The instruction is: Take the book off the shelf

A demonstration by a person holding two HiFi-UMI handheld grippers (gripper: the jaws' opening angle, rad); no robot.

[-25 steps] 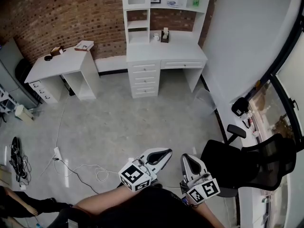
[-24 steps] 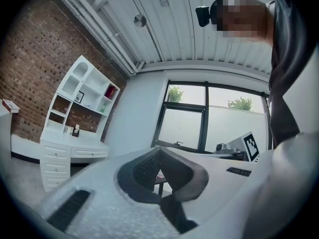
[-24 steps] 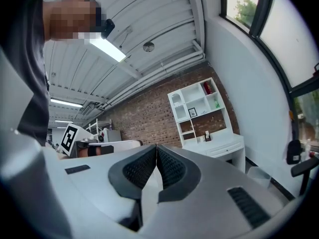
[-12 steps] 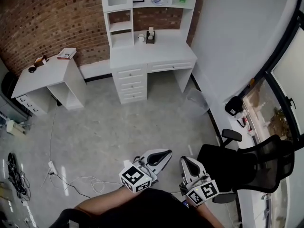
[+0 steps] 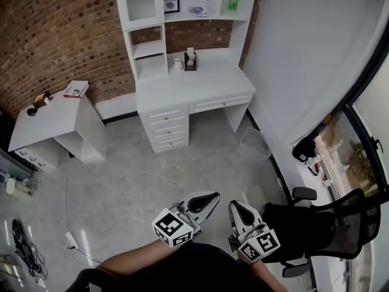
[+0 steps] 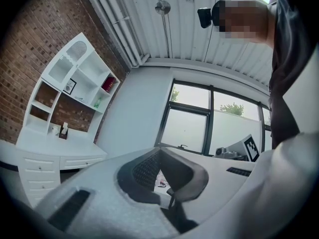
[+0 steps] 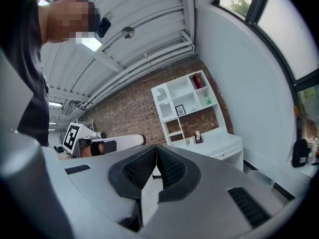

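Observation:
The white shelf unit (image 5: 182,17) stands on a white desk (image 5: 200,81) against the brick wall, far ahead of both grippers. A red upright item (image 7: 197,81), perhaps the book, shows in an upper right compartment; the same red item (image 6: 109,83) appears in the left gripper view. A lower shelf holds a framed picture (image 5: 171,0), a flat pale item (image 5: 197,10) and a green bottle (image 5: 233,0). My left gripper (image 5: 214,194) and right gripper (image 5: 233,204) are held side by side over the floor, both shut and empty, pointing toward the desk.
A small white side table (image 5: 48,117) with a booklet (image 5: 75,89) stands left of the desk. A clear bin (image 5: 254,145) sits by the right wall. A black office chair (image 5: 328,224) is close on my right. Cables (image 5: 27,254) lie on the floor at left.
The desk and shelf unit have drawn nearer and shifted left in the head view. Both grippers keep their place in front of me, still shut.

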